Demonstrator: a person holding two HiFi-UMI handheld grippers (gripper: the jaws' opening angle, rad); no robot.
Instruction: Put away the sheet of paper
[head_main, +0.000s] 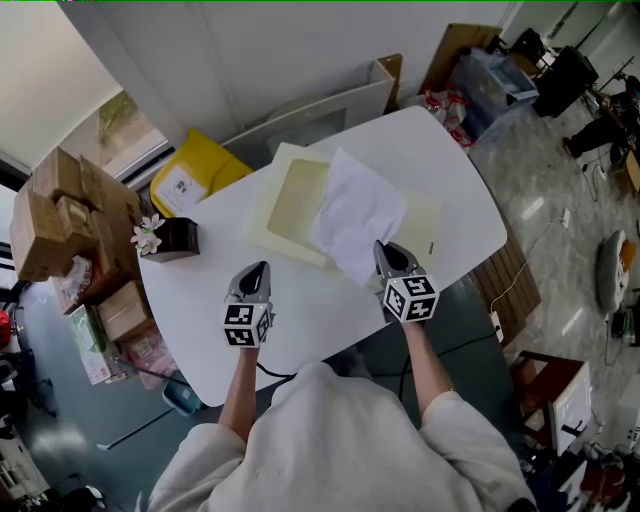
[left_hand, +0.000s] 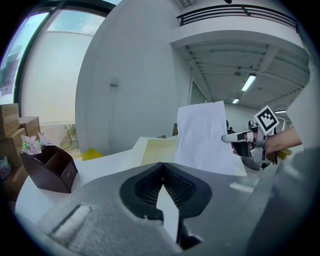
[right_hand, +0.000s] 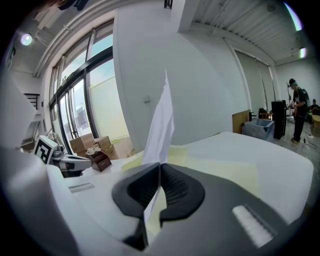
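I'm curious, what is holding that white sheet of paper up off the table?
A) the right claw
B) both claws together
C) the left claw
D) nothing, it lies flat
A: the right claw is pinched shut on the sheet of paper, which stands up from it, while the left claw sits apart from it, shut and empty.
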